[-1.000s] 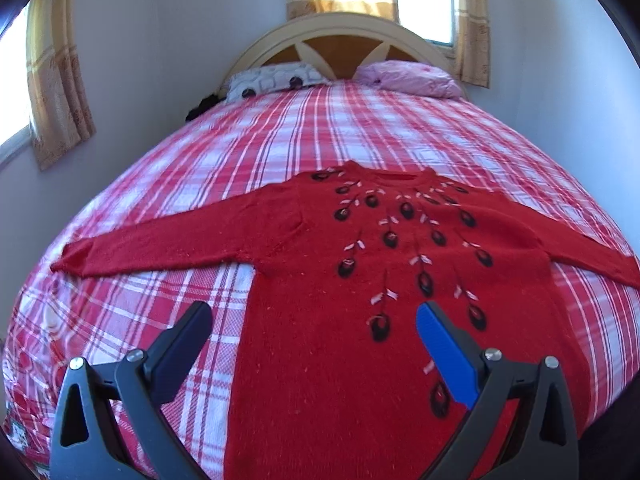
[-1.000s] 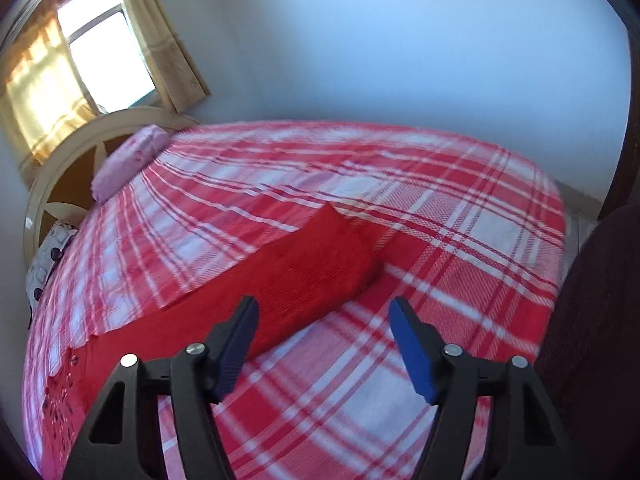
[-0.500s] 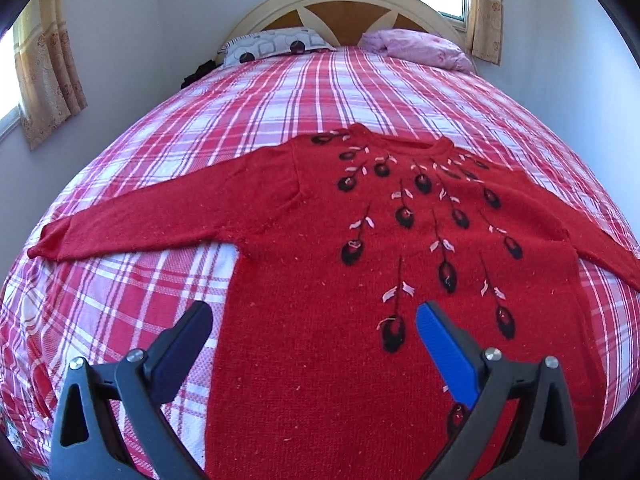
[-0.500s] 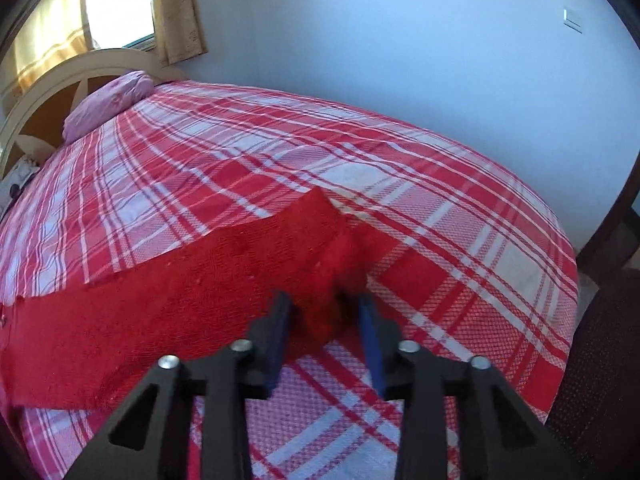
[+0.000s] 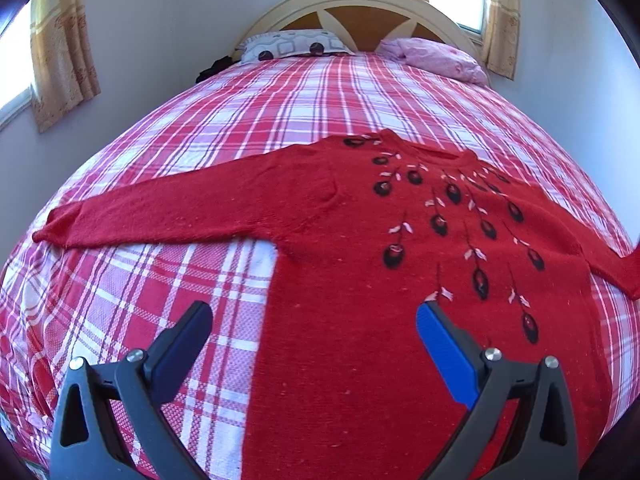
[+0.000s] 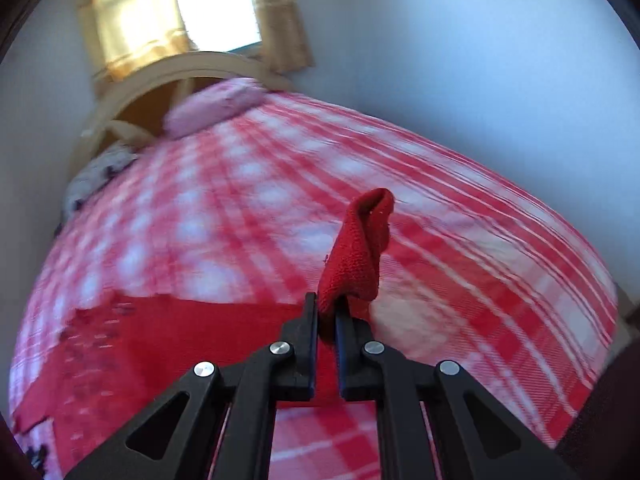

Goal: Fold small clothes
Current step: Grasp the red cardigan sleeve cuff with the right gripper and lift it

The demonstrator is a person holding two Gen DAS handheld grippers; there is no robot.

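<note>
Jaws of the right gripper (image 6: pixel 327 312) have just closed — they pinch the cuff (image 6: pixel 362 248) of the red sweater (image 5: pixel 400 280), lifted off the plaid bedspread (image 5: pixel 160 280). The left gripper (image 5: pixel 314 324) hangs spread wide above the sweater's lower body — the garment lies flat, its other sleeve (image 5: pixel 180 212) outstretched, pillows (image 5: pixel 436 58) beyond.

The sweater (image 5: pixel 340 320) under me is solid red knit, with black oval buds on thin dark stems and small pale pink leaves spreading down from its neck. The bedspread (image 5: pixel 240 120) is a red, pink and white plaid. One pillow (image 5: pixel 292 44) is grey-white with dark round spots, the other pillow (image 5: pixel 436 58) plain pink. The headboard (image 5: pixel 360 4) is cream with orange-brown panels. The curtains (image 5: pixel 64 48) are tan-gold. My left gripper (image 5: pixel 314 320) is black with one blue pad; my right gripper (image 6: pixel 326 312) is black, red cuff (image 6: pixel 360 248) between its pads.
</note>
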